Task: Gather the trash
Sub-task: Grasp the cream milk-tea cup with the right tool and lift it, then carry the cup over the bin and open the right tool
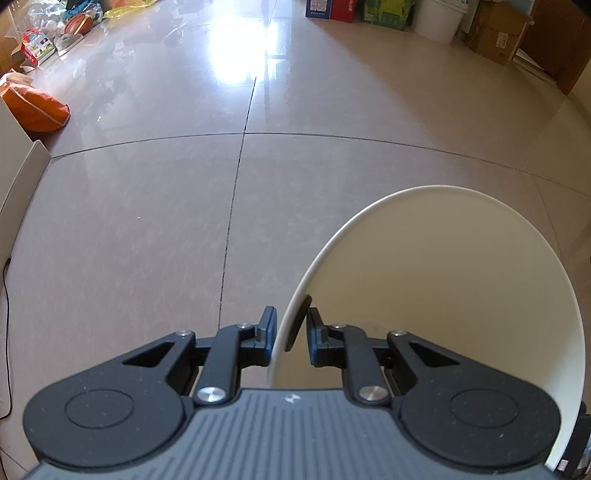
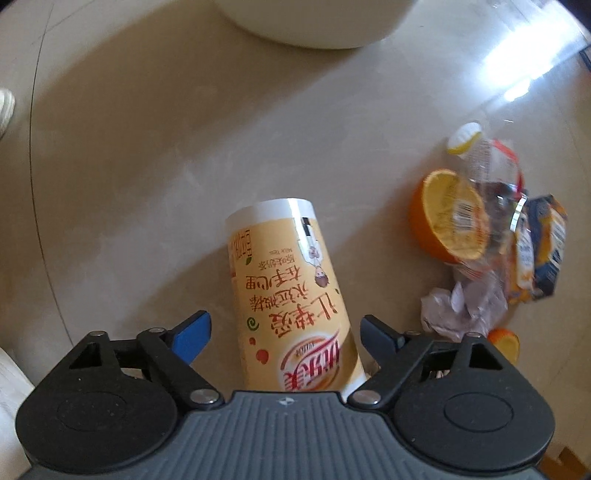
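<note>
In the left wrist view my left gripper (image 1: 291, 328) is shut on the rim of a white trash bin (image 1: 443, 277), one finger outside the wall and one inside. What shows of the bin's inside is bare. In the right wrist view a yellow milk tea cup (image 2: 291, 288) lies on its side on the floor. My right gripper (image 2: 284, 328) points down over it with a finger on each side. Its jaws stand open, and small gaps separate the pads from the cup. The bin's outer wall (image 2: 306, 22) fills the top of that view.
Right of the cup lies a heap of trash: an orange half (image 2: 450, 218), a crushed clear bottle (image 2: 480, 166), a snack wrapper (image 2: 546, 243), crumpled tissue (image 2: 461, 306). A shoe (image 2: 5, 107) shows at the left edge. An orange bag (image 1: 37, 107) and boxes (image 1: 495, 33) line the tiled floor's edges.
</note>
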Tool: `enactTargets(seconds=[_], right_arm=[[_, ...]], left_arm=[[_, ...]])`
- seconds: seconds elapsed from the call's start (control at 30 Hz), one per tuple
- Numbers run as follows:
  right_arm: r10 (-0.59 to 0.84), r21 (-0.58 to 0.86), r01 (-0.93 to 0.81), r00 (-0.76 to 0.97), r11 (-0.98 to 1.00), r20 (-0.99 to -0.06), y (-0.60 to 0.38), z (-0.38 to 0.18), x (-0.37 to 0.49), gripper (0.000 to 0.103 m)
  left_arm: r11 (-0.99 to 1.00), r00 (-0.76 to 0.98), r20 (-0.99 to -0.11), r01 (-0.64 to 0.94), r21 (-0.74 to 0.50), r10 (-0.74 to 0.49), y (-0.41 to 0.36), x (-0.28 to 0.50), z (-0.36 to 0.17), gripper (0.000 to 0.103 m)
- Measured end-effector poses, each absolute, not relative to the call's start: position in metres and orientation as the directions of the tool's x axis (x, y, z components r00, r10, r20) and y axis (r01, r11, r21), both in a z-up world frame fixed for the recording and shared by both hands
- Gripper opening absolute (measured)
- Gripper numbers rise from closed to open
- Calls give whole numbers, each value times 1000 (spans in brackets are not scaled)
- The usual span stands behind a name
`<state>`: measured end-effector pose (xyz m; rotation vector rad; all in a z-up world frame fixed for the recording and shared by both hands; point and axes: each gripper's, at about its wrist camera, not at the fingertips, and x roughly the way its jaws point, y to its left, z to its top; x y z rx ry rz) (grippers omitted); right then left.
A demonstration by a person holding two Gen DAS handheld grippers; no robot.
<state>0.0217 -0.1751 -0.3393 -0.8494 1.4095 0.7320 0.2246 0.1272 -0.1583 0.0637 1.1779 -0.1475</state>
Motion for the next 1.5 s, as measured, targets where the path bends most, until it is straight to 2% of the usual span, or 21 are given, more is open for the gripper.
enactTargets(seconds=[0.2, 0.6, 0.97, 1.2, 1.5], right_arm=[[-67, -67, -840, 36, 538, -997, -176, -356, 19, 76], [5, 7, -696, -5, 718, -1000, -186, -341, 33, 76], [20, -66, -593, 137, 802, -990, -211, -274, 58, 76], [74, -16, -454, 180, 891, -981, -221, -221, 101, 76], [19, -79, -473, 199, 877, -980, -201, -159, 131, 76]], left_arm=[[989, 372, -925, 143, -30, -82, 130, 224, -160, 15], [988, 370, -926, 151, -20, -75, 127, 225, -160, 15], [987, 357, -932, 159, -8, -65, 122, 229, -159, 15], [985, 346, -937, 170, 7, -53, 116, 232, -159, 15], [983, 340, -939, 185, 18, -47, 112, 234, -160, 15]])
